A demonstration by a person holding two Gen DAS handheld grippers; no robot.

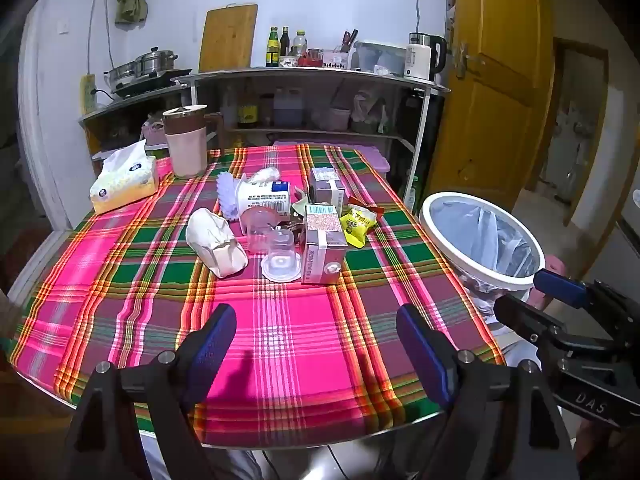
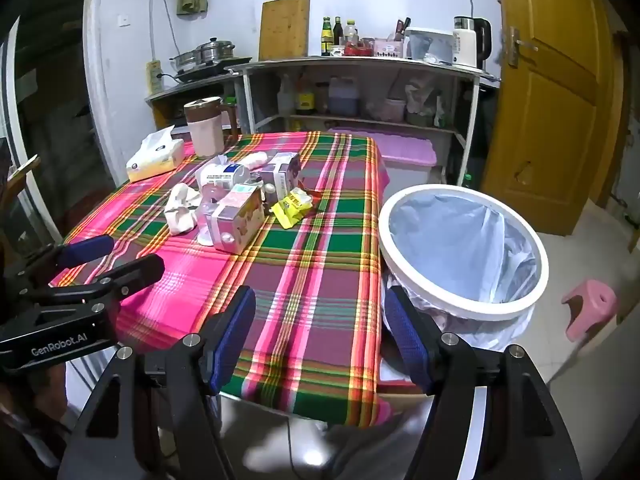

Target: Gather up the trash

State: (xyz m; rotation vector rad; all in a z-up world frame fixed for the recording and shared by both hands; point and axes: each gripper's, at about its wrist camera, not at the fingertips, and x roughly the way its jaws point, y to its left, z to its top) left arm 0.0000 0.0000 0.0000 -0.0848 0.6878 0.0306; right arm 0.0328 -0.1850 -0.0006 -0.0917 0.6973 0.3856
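A heap of trash lies mid-table on the plaid cloth [image 1: 288, 320]: a crumpled white paper bag [image 1: 216, 242], clear plastic cups [image 1: 282, 260], a pink carton [image 1: 322, 248], a second carton [image 1: 326, 190], a white tub [image 1: 264, 198] and a yellow wrapper [image 1: 356, 226]. The same pile shows in the right wrist view, with the pink carton [image 2: 238, 220] nearest. A white-rimmed bin [image 2: 464, 252] lined with a plastic bag stands right of the table. My left gripper [image 1: 316, 340] hangs open over the table's near part. My right gripper [image 2: 320, 328] is open at the table's right corner, beside the bin. Both hold nothing.
A tissue box [image 1: 124, 184] and a pink jug [image 1: 186, 140] stand at the table's far left. Behind are kitchen shelves [image 1: 320, 80] with pots, bottles and a kettle. A yellow door [image 2: 548, 80] is at the right, a pink stool [image 2: 588, 312] on the floor beyond the bin.
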